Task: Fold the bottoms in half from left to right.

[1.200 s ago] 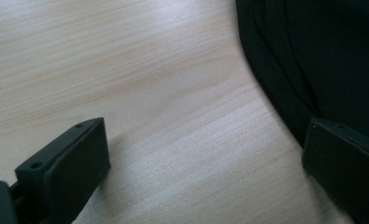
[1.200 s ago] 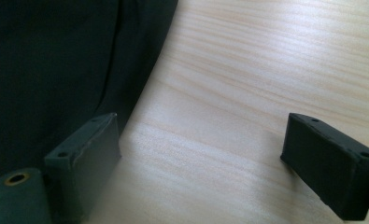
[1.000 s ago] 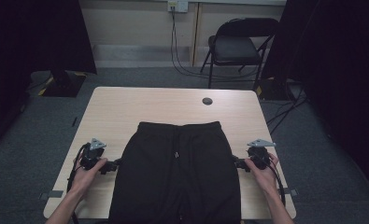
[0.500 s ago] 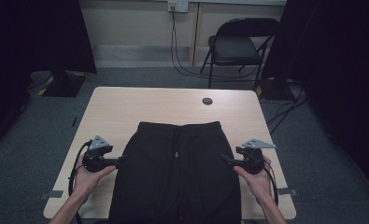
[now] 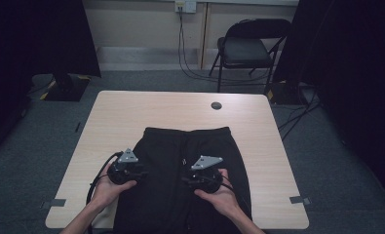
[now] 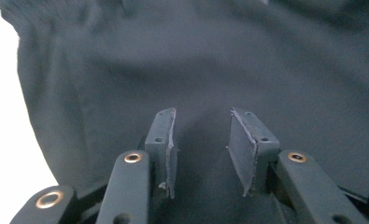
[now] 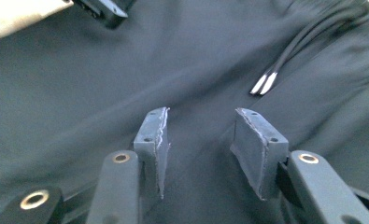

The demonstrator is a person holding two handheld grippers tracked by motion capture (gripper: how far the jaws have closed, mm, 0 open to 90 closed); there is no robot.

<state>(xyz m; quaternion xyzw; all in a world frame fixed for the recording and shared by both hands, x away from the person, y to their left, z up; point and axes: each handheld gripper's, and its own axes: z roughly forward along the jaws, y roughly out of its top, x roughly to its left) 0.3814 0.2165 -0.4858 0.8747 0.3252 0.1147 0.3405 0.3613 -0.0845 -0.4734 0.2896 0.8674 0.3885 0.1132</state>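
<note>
A pair of black pants [image 5: 180, 146] lies flat on the tan table [image 5: 131, 112], waistband to the far side, its drawstring [image 7: 271, 79] loose on the cloth. My left gripper [image 5: 144, 174] sits at the pants' left edge, pointing right. In its own view the left gripper [image 6: 203, 116] has a gap between the pads, with cloth lying behind it and nothing pinched. My right gripper [image 5: 185, 180] hovers over the middle of the pants, pointing left. The right gripper [image 7: 201, 114] also stands partly open over smooth cloth. Both pairs of jaws have just been closing.
A round cable hole [image 5: 216, 105] marks the table's far side. A black folding chair [image 5: 248, 48] stands beyond the table, with cables on the floor by the wall. Bare tabletop runs along the pants' left [image 5: 97, 146] and right sides.
My right gripper has swept left from the pants' right edge to their middle. The left gripper has shifted right onto the left edge. The pants lie as before.
</note>
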